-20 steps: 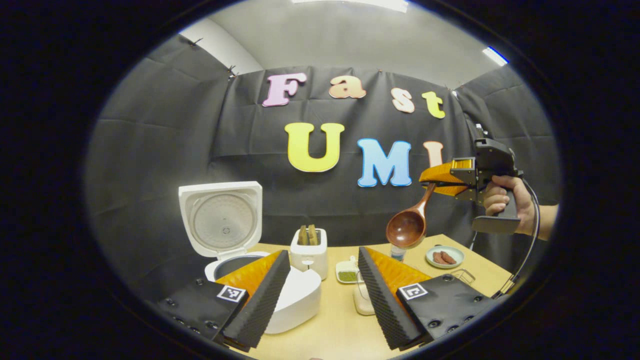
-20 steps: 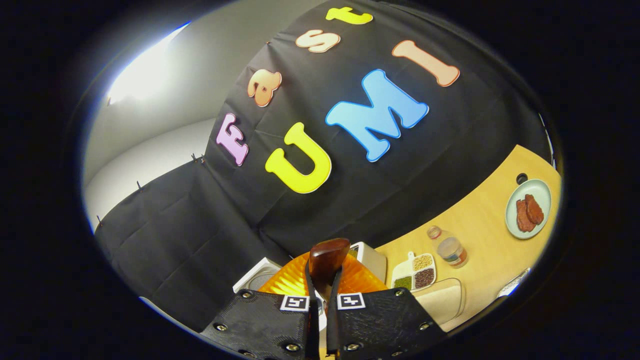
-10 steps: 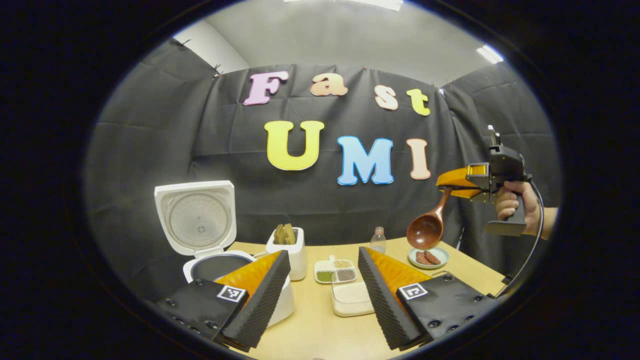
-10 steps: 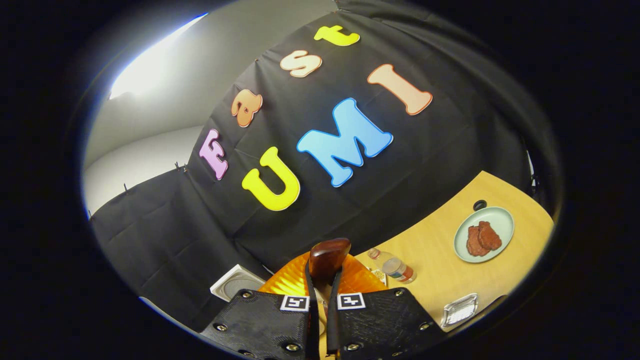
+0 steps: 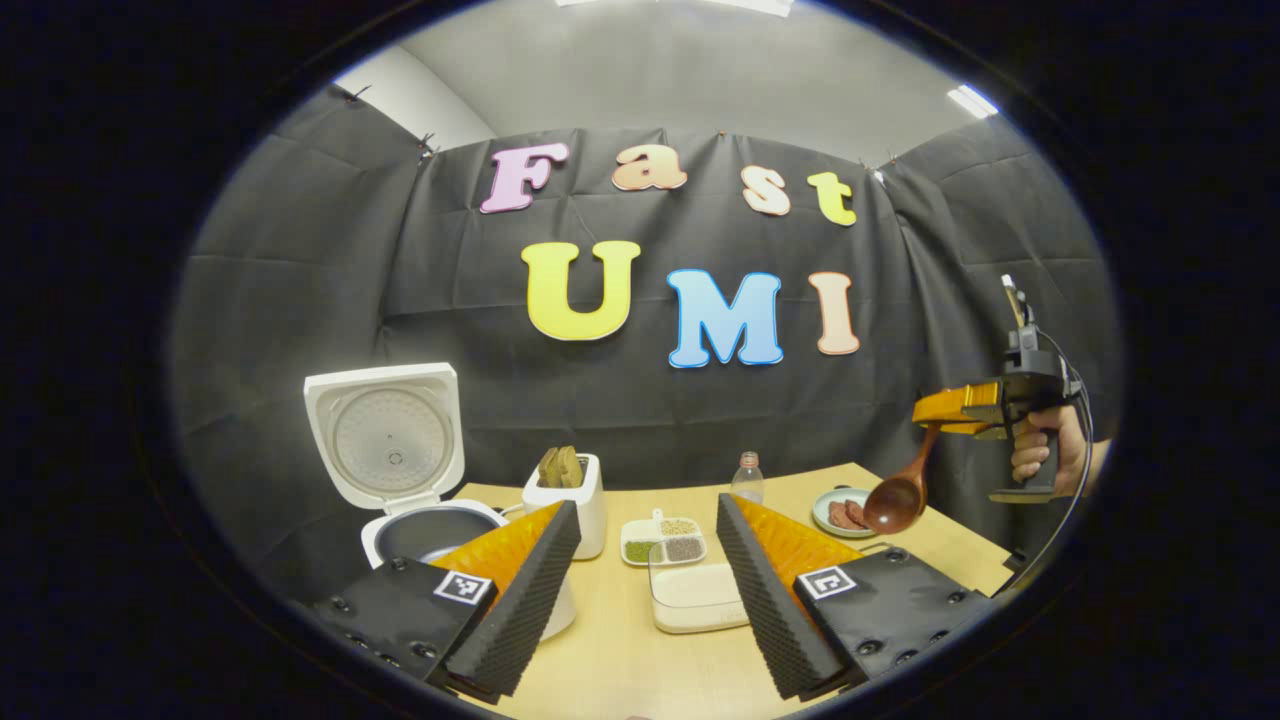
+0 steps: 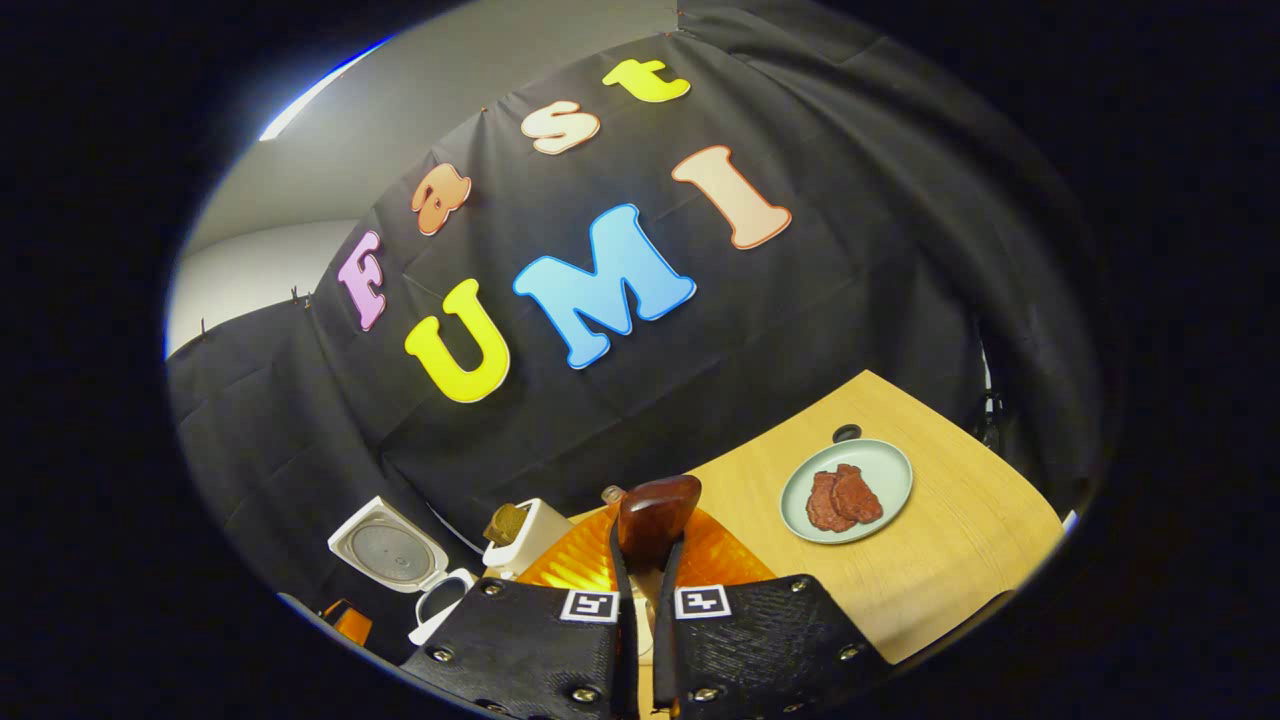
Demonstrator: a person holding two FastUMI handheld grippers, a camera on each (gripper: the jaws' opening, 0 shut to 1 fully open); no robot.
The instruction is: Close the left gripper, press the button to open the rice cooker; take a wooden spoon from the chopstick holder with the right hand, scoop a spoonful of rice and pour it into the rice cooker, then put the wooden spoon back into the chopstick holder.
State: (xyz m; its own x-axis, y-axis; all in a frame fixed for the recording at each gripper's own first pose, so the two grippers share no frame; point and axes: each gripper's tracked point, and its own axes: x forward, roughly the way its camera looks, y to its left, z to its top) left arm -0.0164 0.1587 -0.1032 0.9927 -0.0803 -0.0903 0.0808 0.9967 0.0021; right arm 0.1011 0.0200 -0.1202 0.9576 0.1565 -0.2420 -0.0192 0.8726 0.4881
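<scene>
The white rice cooker [image 5: 420,520] stands at the table's left with its lid [image 5: 385,437] swung up; it also appears small as the rice cooker [image 6: 395,560]. My left gripper [image 5: 645,590] is open low over the table, with a clear tub of rice [image 5: 695,597] between its fingers farther off. High at the right, a hand holds my right gripper [image 5: 950,412] shut on the wooden spoon [image 5: 897,500], whose bowl hangs above the plate. In the right gripper view my right gripper [image 6: 644,600] pinches the wooden spoon's handle [image 6: 655,515]. The white chopstick holder [image 5: 573,495] holds wooden utensils.
A divided dish of grains [image 5: 663,540] sits behind the rice tub. A small bottle [image 5: 745,478] stands at the back. A pale plate with brown meat [image 6: 845,490] lies at the right, also seen as the plate [image 5: 840,510]. The wooden table [image 6: 960,550] ends close by.
The right gripper has carried the spoon rightward and lower, to above the plate. The left gripper has drawn back, so the cooker and holder look farther away.
</scene>
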